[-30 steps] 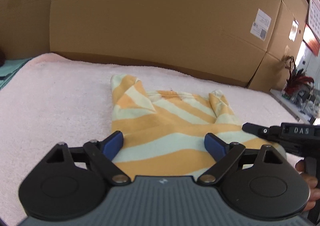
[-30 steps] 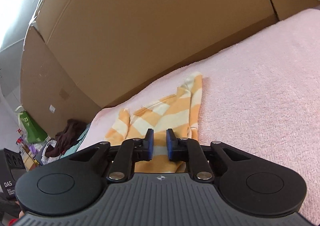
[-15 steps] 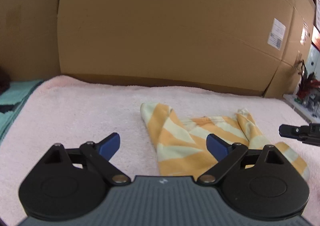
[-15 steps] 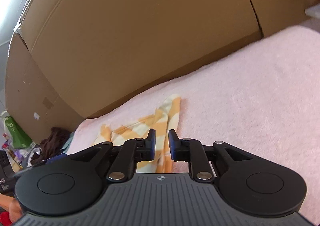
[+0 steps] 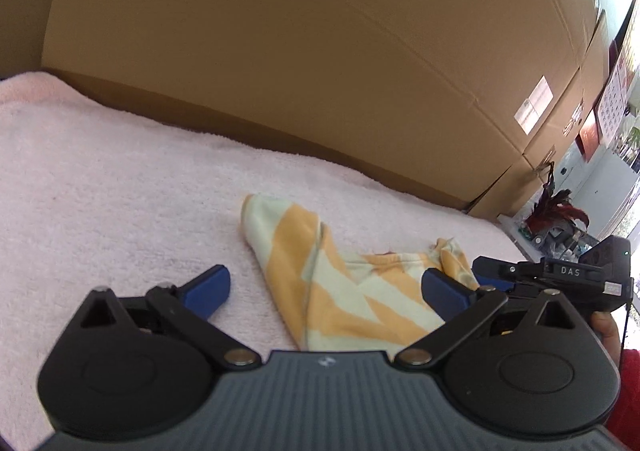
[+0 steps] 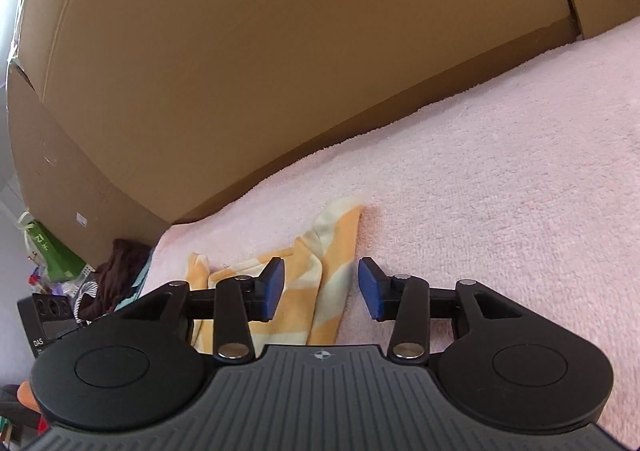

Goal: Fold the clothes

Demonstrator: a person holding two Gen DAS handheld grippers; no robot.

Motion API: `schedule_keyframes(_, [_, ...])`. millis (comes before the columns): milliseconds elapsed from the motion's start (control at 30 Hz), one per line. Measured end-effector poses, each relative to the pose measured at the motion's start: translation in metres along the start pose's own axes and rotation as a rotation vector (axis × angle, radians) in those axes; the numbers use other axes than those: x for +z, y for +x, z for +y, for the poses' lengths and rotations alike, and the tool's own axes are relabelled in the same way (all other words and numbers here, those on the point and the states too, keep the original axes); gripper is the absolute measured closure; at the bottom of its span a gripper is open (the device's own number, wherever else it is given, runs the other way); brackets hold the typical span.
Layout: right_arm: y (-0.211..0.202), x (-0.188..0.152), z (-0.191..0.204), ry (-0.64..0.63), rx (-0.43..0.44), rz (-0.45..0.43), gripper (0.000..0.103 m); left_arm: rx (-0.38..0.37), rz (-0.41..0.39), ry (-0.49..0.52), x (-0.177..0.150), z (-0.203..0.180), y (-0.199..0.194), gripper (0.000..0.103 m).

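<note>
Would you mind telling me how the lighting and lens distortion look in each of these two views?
Left wrist view: the cardboard boxes bow strongly from the fisheye, and the bright area at far right is overexposed. Right wrist view: the same curved bowing, a washed-out top left corner, and soft, even light on the striped shirt and pink towel.

Soft striped knit garment; fluffy pink terry towel; matt brown cardboard boxes
</note>
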State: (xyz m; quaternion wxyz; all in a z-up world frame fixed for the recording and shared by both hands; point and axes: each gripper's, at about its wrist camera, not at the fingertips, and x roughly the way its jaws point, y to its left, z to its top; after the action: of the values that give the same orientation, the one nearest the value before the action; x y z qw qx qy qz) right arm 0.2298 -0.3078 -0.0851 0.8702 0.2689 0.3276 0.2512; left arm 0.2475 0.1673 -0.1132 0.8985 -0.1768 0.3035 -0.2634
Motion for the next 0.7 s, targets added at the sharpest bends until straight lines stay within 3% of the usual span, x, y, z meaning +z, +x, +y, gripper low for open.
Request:
schedule_keyframes(100, [0.012, 0.005, -0.003, -0.046, 0.041, 0.004, 0.061, -0.023, 0.011, 0.015, 0.005, 0.002, 0.008, 0.001])
schedule_keyframes(200, [0.016, 0.011, -0.006, -0.009, 0.070, 0.007, 0.063, -0.066, 0.029, 0.018, 0.013, 0.006, 0.016, 0.001])
schedule_keyframes(400, [0.020, 0.012, -0.001, -0.023, 0.075, 0.015, 0.066, -0.122, 0.023, -0.040, 0.020, 0.018, 0.023, 0.001])
schedule_keyframes(533, [0.024, 0.011, -0.002, 0.005, 0.060, 0.012, 0.079, -0.149, 0.011, -0.085, 0.022, 0.025, 0.023, 0.001])
schedule_keyframes(700, [0.028, 0.012, -0.003, 0.021, 0.059, 0.011, 0.082, -0.149, 0.004, -0.092, 0.025, 0.027, 0.023, 0.001])
